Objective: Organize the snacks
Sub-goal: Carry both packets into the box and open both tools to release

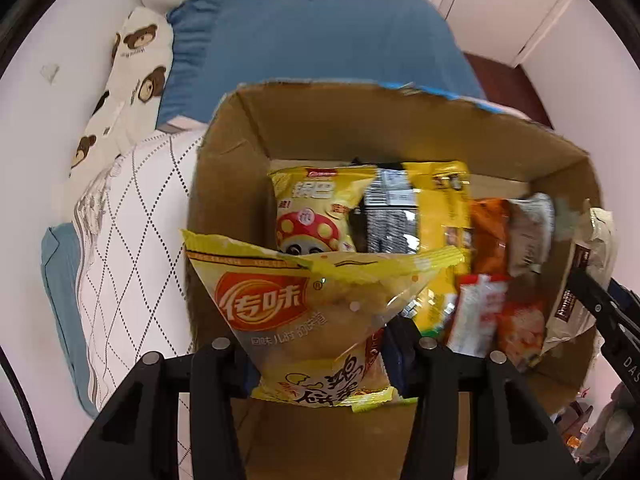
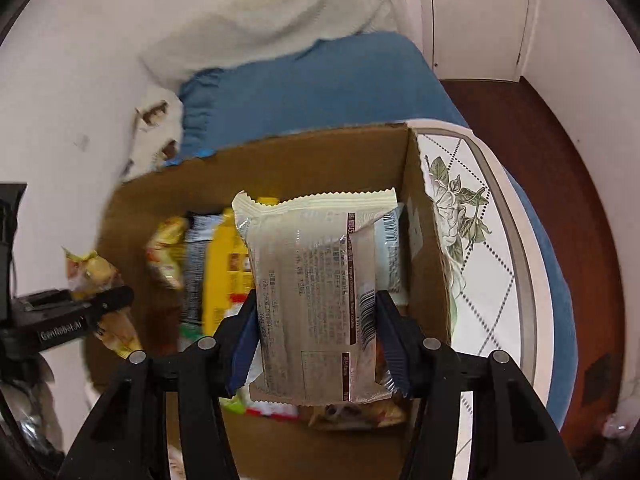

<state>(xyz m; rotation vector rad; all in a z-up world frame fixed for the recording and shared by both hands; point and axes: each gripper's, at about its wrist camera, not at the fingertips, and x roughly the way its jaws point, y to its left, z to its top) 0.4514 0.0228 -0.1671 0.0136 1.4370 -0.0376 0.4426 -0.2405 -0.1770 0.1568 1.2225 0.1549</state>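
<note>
- The left gripper is closed tight on a yellow snack bag. The bag has a red oval logo with white letters and a see-through part that shows pale round snacks.
- That bag hangs over the near left corner of the cardboard box.
- The right gripper squeezes a cream snack pack. The pack has zigzag ends, small printed words, a brown stripe and a barcode.
- That pack is held over the right side of the box, close to its right wall.
- In the left view, more snacks stand inside the box: a yellow mushroom bag at the far left, a black and white pack just beside it, a tall yellow bag, an orange bag and a red and white pack.
- The box is brown, open on top, with a torn rim.
- The box sits on a bed with a white diamond quilt and a blue sheet.
- A bear pillow lies at the far left.
</note>
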